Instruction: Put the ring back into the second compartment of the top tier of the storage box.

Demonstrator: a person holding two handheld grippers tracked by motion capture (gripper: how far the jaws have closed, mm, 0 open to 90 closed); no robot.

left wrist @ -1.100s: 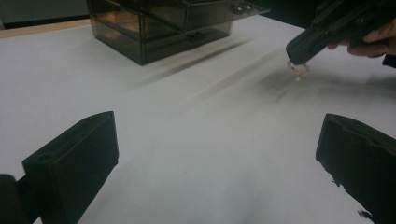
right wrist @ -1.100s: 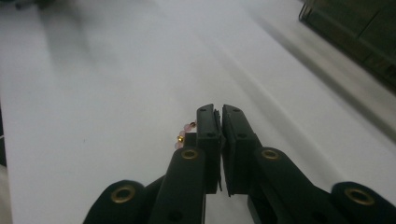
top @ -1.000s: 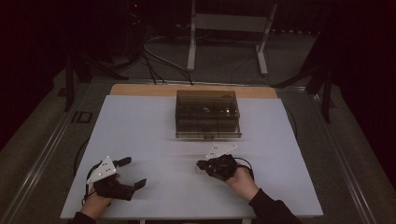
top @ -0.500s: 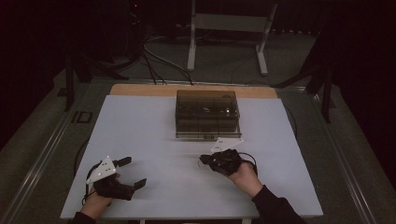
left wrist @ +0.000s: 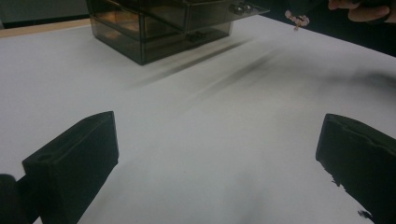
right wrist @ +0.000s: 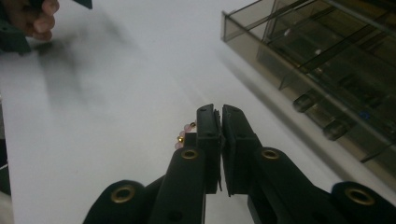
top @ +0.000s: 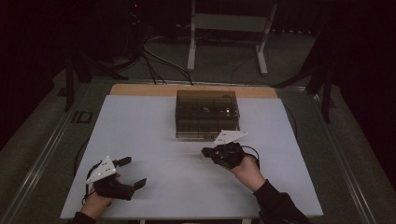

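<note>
Two grippers are working over a white table [top: 154,126], the largest thing in the scene, which is carrying a smoky transparent drawer box [top: 207,113] toward its far middle. In the high view the box is standing squarely on the table surface, its front facing the person; in the right gripper view its small round knobs [right wrist: 306,101] are showing along the drawer fronts.

At the near left corner of the table the left gripper [top: 130,173] is resting low in the person's hand, with its jaws spreading wide. In the left gripper view those two black jaws are standing far apart at either side, with nothing but bare table between them, and they are touching no object.

Nearer the box, just in front of its right front corner, the right gripper [top: 206,151] is hovering in the person's right hand [top: 246,169], its grey plate tilting toward the box. In the right gripper view its jaws are pressing almost together, leaving only a thin slit, and they are pinching a small string of pink and gold beads [right wrist: 183,133]. A few beads are poking out at the left side of the jaw tips. In the left gripper view the beads [left wrist: 297,19] are dangling above the table, apart from the box.
</note>
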